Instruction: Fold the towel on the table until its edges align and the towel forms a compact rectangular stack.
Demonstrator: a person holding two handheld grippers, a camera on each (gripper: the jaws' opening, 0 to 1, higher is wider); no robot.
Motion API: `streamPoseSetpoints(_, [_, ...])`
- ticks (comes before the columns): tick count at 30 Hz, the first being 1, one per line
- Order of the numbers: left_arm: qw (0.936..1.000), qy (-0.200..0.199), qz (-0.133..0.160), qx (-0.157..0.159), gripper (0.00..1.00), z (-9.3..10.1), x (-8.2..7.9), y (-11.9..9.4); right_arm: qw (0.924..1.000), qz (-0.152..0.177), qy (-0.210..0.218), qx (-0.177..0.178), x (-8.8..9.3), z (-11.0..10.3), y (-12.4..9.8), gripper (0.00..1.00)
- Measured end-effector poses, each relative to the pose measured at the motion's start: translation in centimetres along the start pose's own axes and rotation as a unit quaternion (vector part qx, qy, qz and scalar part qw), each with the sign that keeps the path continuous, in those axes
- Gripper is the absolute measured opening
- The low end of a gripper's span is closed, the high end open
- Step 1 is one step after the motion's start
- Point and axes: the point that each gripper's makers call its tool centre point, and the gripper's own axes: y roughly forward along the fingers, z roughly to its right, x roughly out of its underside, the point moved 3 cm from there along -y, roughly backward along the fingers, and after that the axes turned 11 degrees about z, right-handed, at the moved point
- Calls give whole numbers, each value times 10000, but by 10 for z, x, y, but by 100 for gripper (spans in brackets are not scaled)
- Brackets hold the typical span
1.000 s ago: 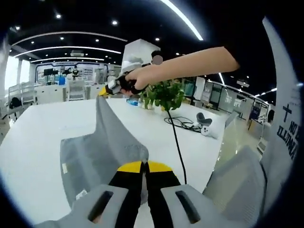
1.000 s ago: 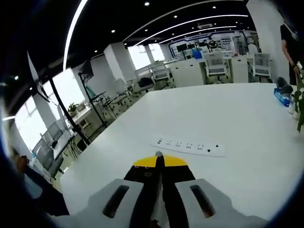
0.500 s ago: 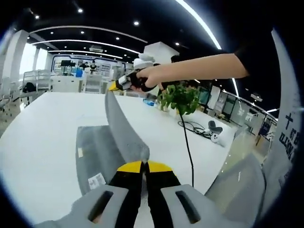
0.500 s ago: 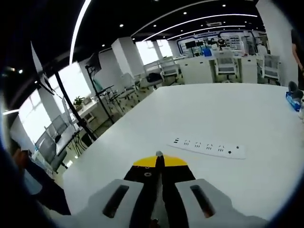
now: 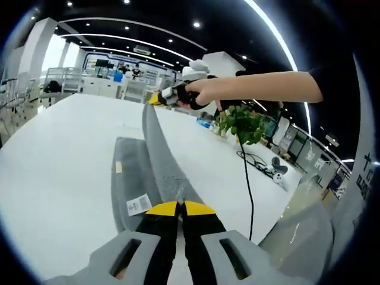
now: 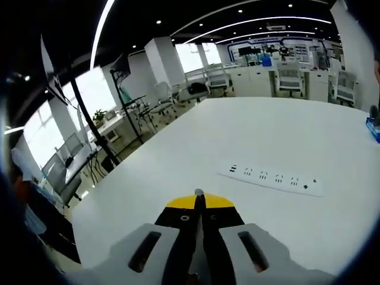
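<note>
White worktop (image 5: pixel 53 160) now carries less of the grey rectangular cloth towel (image 5: pixel 133 178), since your left hand-held gripper (image 5: pixel 179 209) and right hand-held gripper (image 5: pixel 159 99), both clamped on it, have pulled its lifted half taut, readying the fold-over.

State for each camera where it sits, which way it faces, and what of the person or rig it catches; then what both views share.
Left gripper view: rides the left gripper, looking along its shut jaws at the grey towel stretched up to the right gripper; the person's forearm and hand show.
Right gripper view: rides the right gripper, looking over its shut jaws across the table toward a white power strip and office chairs; no arm shows.
Shared: the white table.
</note>
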Motion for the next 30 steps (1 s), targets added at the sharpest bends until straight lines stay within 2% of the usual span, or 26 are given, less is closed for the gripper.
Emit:
streamPoseSetpoints(7, [9983,-464,50,-353,2,-21,13,-3,9998,-196,6,68,19,5,24,0])
streamPoseSetpoints(14, [9957,-787,2,-495,2,-38,27,-1,9991,-388,-161,-4,35,6,52,0])
streamPoseSetpoints(22, [9868,-1341,-74,-901,2,-61,46,-1,9982,-523,-294,44,54,7,76,0])
streamPoseSetpoints(25, [9824,-1551,-127,-1037,2,-71,57,-1,9971,-573,-492,62,63,5,83,0])
streamPoseSetpoints(30, [9780,-1677,-275,-1211,2,-73,65,-5,9953,-624,-719,200,74,7,91,0])
